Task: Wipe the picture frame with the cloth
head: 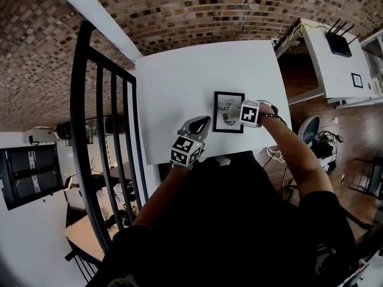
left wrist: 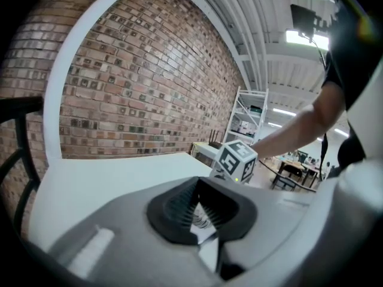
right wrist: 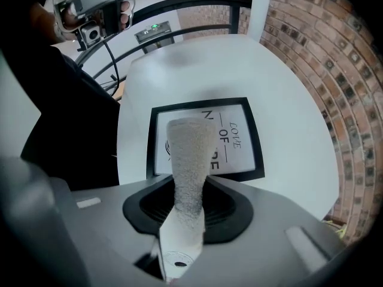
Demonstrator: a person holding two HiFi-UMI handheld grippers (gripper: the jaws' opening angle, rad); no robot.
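Note:
A black picture frame (head: 222, 102) with a white print lies flat near the front edge of the white table (head: 191, 70). My right gripper (head: 237, 113) is over its right half, shut on a rolled grey cloth (right wrist: 190, 154). The cloth's free end rests on the middle of the frame (right wrist: 239, 137) and hides part of the lettering. My left gripper (head: 204, 122) sits just left of the frame's lower left corner. In the left gripper view its jaws (left wrist: 200, 205) stand a narrow gap apart, with a bit of the print showing through. The right gripper's marker cube (left wrist: 237, 160) shows beyond them.
A black metal railing (head: 96, 130) runs along the table's left side, and a brick wall (head: 197, 8) stands behind it. To the right are a white desk (head: 326, 58) with a router (head: 339, 42) and cables on the wooden floor (head: 326, 142). My dark clothing fills the front.

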